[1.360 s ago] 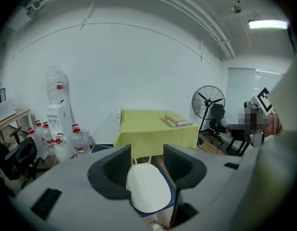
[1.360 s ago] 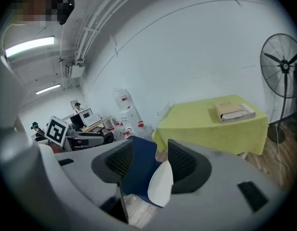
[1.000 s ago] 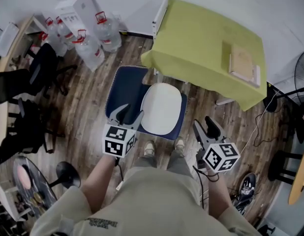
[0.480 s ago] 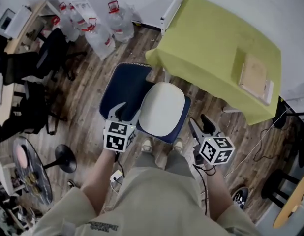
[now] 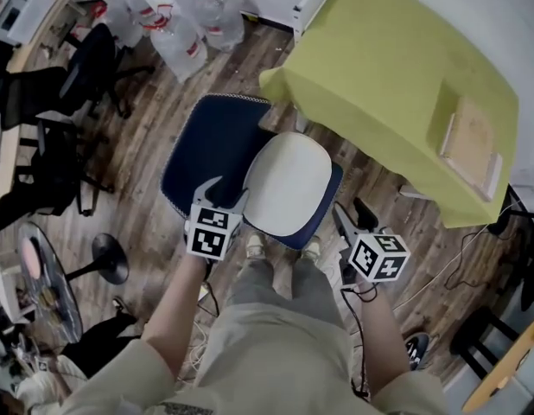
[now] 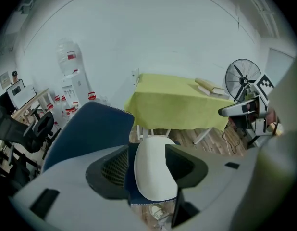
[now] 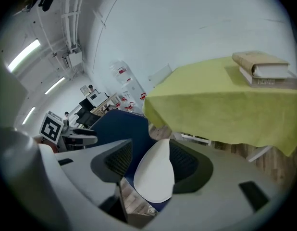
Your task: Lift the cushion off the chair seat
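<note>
Cushion (image 5: 289, 184) lies white on the blue chair seat (image 5: 333, 188). Left tool (image 5: 222, 194), empty, is opening its jaws; right tool (image 5: 351, 214) stands open, empty. Bring both to opposite edges, pinch firmly, raise evenly.

Wooden plank floor (image 5: 146, 219) carrying a dark blue chair (image 5: 211, 150) at centre, with a white oval cushion (image 5: 289, 184) lying on its seat. At far right stands a surface (image 5: 397, 67) draped in yellow-green cloth, with stacked books (image 5: 470, 145) near its right end. Large water bottles (image 5: 185, 28) stand on the floor at far left.

one cushion (image 5: 289, 184), one chair (image 5: 206, 150), one table (image 5: 397, 76)
</note>
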The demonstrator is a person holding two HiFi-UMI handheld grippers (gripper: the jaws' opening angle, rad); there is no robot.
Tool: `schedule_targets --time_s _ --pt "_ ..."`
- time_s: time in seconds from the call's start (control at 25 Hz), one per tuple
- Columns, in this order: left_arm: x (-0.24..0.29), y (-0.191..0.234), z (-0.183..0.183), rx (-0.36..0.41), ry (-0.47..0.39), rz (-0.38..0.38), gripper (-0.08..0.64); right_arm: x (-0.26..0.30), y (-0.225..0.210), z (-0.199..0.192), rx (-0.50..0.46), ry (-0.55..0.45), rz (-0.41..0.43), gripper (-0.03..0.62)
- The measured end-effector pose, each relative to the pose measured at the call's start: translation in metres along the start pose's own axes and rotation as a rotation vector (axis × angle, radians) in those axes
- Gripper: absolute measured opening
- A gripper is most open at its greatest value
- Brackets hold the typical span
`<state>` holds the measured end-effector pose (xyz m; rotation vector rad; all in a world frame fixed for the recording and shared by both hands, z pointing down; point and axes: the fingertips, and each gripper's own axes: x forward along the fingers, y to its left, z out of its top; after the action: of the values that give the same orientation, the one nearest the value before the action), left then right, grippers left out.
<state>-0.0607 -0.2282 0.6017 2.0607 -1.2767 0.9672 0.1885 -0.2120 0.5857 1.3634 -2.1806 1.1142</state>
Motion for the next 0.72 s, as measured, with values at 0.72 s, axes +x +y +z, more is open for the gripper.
schedule_targets --time_s 0.72 --pt "0.168 0.018 -0.142 -0.156 0.203 -0.062 0.27 0.133 -0.092 -0.119 0.074 0.174 -0.056 0.255"
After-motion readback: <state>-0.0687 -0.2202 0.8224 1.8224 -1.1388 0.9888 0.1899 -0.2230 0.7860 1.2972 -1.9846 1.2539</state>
